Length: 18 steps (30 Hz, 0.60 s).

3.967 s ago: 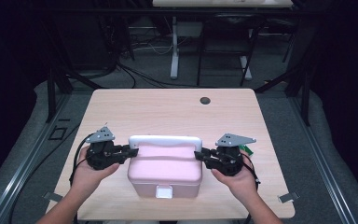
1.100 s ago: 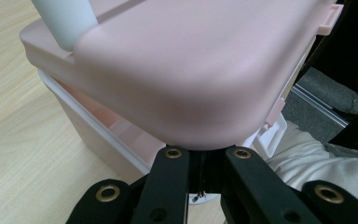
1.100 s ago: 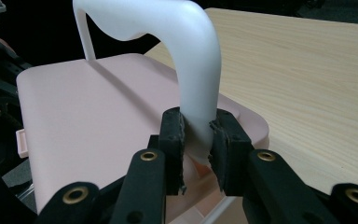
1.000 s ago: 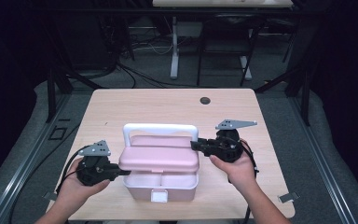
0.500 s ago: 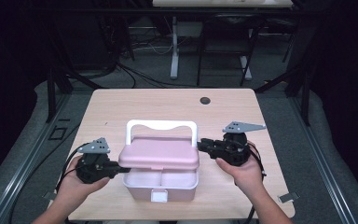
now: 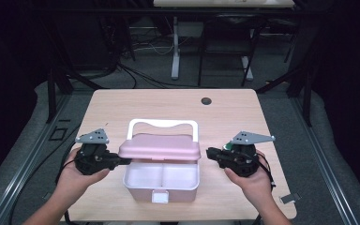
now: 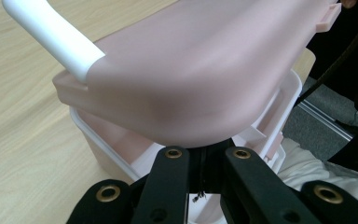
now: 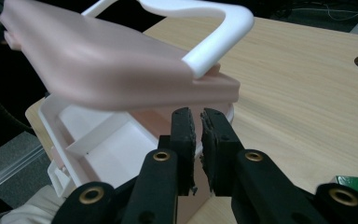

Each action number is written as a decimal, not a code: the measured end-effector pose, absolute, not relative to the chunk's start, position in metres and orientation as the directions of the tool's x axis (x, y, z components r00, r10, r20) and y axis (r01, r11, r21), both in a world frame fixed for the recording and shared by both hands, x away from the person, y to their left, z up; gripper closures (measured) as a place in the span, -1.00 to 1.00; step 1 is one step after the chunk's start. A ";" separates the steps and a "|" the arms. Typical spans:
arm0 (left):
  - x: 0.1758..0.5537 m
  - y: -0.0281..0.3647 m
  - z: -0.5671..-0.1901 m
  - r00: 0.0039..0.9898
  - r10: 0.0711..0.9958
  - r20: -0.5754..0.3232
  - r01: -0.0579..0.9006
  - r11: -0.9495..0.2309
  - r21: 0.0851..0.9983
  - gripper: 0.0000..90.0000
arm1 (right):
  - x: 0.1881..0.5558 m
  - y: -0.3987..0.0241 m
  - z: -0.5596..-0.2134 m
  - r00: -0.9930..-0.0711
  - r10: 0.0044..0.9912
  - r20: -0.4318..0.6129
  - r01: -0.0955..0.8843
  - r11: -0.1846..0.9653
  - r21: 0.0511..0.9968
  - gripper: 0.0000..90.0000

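High view: box (image 6: 161, 180) mid-bench (image 6: 168, 105), pink lid (image 6: 159, 147) half raised. My left tool (image 6: 122, 161) clamped on lid edge; right tool (image 6: 211, 153) closing, empty, beside box. Lid light, stiff, slick plastic; grip rim.

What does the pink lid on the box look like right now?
The pink lid is smooth, matte plastic with rounded corners and a small tab on its front edge. It is lifted at the front and tilted, hinged at the back of the white box, so the divided inside shows. A white handle stands up behind it. The left gripper reaches under its left edge; the right gripper sits just off its right edge, apart.
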<state>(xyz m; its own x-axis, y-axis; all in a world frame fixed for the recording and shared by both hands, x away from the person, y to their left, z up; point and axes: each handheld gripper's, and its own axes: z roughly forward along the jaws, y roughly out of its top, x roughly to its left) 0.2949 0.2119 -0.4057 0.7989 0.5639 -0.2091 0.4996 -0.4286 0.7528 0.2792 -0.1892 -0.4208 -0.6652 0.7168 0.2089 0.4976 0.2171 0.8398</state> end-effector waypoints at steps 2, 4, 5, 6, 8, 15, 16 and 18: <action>0.297 0.212 -0.402 0.799 0.565 -0.207 0.498 -0.427 0.755 1.00 | 0.278 -0.188 -0.424 -0.669 0.714 0.206 0.502 0.229 0.834 0.88; 0.298 0.211 -0.399 0.797 0.568 -0.207 0.498 -0.424 0.756 1.00 | 0.277 -0.186 -0.427 -0.668 0.717 0.200 0.504 0.238 0.830 0.89; 0.300 0.211 -0.397 0.797 0.568 -0.206 0.497 -0.423 0.757 1.00 | 0.276 -0.184 -0.429 -0.674 0.711 0.198 0.504 0.247 0.828 0.90; 0.300 0.211 -0.397 0.797 0.568 -0.206 0.497 -0.423 0.757 1.00 | 0.276 -0.184 -0.429 -0.674 0.711 0.198 0.504 0.247 0.828 0.90; 0.303 0.210 -0.394 0.795 0.572 -0.201 0.495 -0.421 0.760 1.00 | 0.275 -0.181 -0.431 -0.684 0.700 0.206 0.504 0.250 0.826 0.91; 0.309 0.210 -0.387 0.789 0.579 -0.203 0.491 -0.397 0.775 1.00 | 0.272 -0.171 -0.442 -0.692 0.695 0.193 0.507 0.278 0.816 0.97; 0.310 0.209 -0.387 0.789 0.581 -0.202 0.490 -0.396 0.776 1.00 | 0.271 -0.169 -0.444 -0.693 0.694 0.194 0.507 0.279 0.815 0.98; 0.312 0.209 -0.385 0.787 0.583 -0.202 0.492 -0.396 0.775 1.00 | 0.271 -0.167 -0.447 -0.697 0.691 0.193 0.512 0.290 0.808 1.00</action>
